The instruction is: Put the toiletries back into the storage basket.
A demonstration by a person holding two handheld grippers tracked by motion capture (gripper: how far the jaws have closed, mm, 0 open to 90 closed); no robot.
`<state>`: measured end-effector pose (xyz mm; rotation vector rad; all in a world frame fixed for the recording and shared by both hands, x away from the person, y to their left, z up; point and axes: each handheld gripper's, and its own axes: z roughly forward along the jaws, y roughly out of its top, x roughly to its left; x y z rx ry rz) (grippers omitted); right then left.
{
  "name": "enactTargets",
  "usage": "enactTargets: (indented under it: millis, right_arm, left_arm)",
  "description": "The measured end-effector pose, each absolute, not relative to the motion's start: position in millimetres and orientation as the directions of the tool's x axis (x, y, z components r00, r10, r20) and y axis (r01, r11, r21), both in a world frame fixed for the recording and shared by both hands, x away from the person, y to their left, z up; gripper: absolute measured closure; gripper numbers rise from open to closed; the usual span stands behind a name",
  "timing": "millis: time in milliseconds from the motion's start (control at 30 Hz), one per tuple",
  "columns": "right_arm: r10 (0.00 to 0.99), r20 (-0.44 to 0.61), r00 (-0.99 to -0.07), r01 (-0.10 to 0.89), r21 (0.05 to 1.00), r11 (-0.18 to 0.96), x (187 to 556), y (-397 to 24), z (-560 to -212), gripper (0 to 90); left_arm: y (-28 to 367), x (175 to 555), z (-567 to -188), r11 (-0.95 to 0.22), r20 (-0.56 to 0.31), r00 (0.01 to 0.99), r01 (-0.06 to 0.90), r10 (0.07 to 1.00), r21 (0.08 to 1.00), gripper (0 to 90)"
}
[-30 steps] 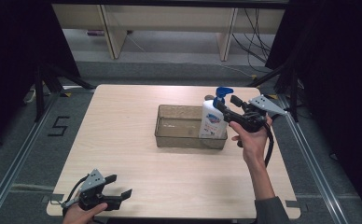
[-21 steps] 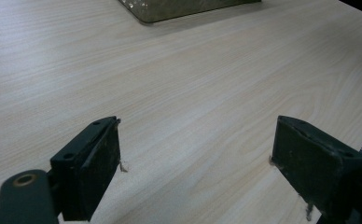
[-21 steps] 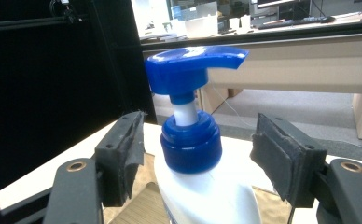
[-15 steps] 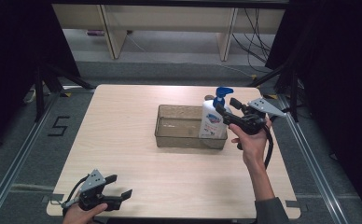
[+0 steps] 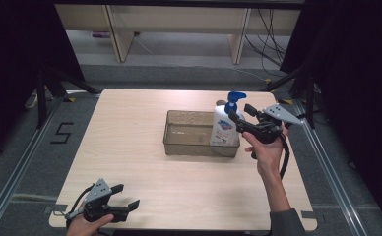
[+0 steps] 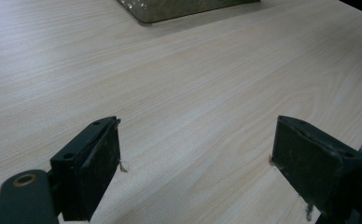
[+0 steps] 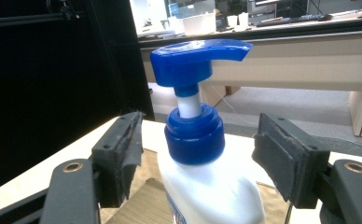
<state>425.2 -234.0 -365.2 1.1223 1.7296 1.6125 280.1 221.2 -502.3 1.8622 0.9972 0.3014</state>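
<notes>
Right gripper (image 5: 239,114) sits level at the neck of the pump bottle (image 5: 224,129), jaws standing either side of the blue collar (image 7: 194,134). In the right gripper view there's a clear gap between each pad and the collar, so no grip now: jaws wide, and they've just been opening a bit with the bottle between them. The bottle stands upright in the near-right corner of the clear tray (image 5: 179,142), directly ahead of this gripper, white body down inside the tray wall, blue pump head (image 7: 198,55) above the jaws.

Reads as the release step: bottle set in tray, grip letting go. Next move likely calls for drawing the gripper straight back toward the person, keeping it level so neither pad clips the collar or tips the bottle.

Left gripper (image 5: 122,199) rests at the table's (image 5: 130,128) near edge, well apart from the tray, jaws wide, nothing between them but bare tabletop.
</notes>
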Motion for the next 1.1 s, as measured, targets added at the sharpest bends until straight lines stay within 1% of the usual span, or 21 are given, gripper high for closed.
enactTargets:
  millis: [333, 400, 433, 600, 700, 900, 933, 967, 1100]
  right_arm:
    - [0.833, 0.170, -0.527, 0.229, 0.972, -0.054, 417, -235, -364, 32.2]
    - [0.836, 0.155, -0.526, 0.221, 0.974, -0.041, 416, -236, -364, 32.2]
    - [0.829, 0.181, -0.529, 0.230, 0.971, -0.065, 413, -235, -363, 32.2]
    - [0.829, 0.164, -0.535, 0.225, 0.973, -0.048, 412, -234, -364, 32.2]
    - [0.830, 0.175, -0.530, 0.234, 0.971, -0.055, 409, -233, -364, 32.1]
    - [0.823, 0.166, -0.543, 0.224, 0.973, -0.048, 406, -232, -363, 32.0]
    - [0.828, 0.177, -0.532, 0.243, 0.969, -0.051, 404, -232, -362, 32.0]
    - [0.825, 0.165, -0.541, 0.224, 0.973, -0.048, 404, -232, -362, 32.0]
    - [0.820, 0.177, -0.544, 0.228, 0.972, -0.058, 398, -231, -361, 31.9]
  left_arm:
    - [221, 280, -502, -0.201, -0.204, 0.636, 0.505, 0.745, 0.840, 14.8]
    - [221, 280, -502, -0.201, -0.204, 0.636, 0.505, 0.744, 0.840, 14.8]
    - [221, 280, -502, -0.200, -0.205, 0.635, 0.506, 0.745, 0.839, 14.7]
    - [221, 280, -502, -0.201, -0.204, 0.637, 0.504, 0.744, 0.840, 14.7]
    - [222, 280, -501, -0.212, -0.194, 0.638, 0.503, 0.745, 0.838, 14.7]
    - [221, 280, -502, -0.200, -0.203, 0.633, 0.505, 0.747, 0.839, 14.7]
    - [222, 280, -502, -0.214, -0.195, 0.640, 0.504, 0.743, 0.837, 14.7]
    - [222, 280, -502, -0.209, -0.197, 0.637, 0.504, 0.746, 0.838, 14.7]
    - [222, 280, -501, -0.211, -0.195, 0.642, 0.500, 0.742, 0.840, 14.7]
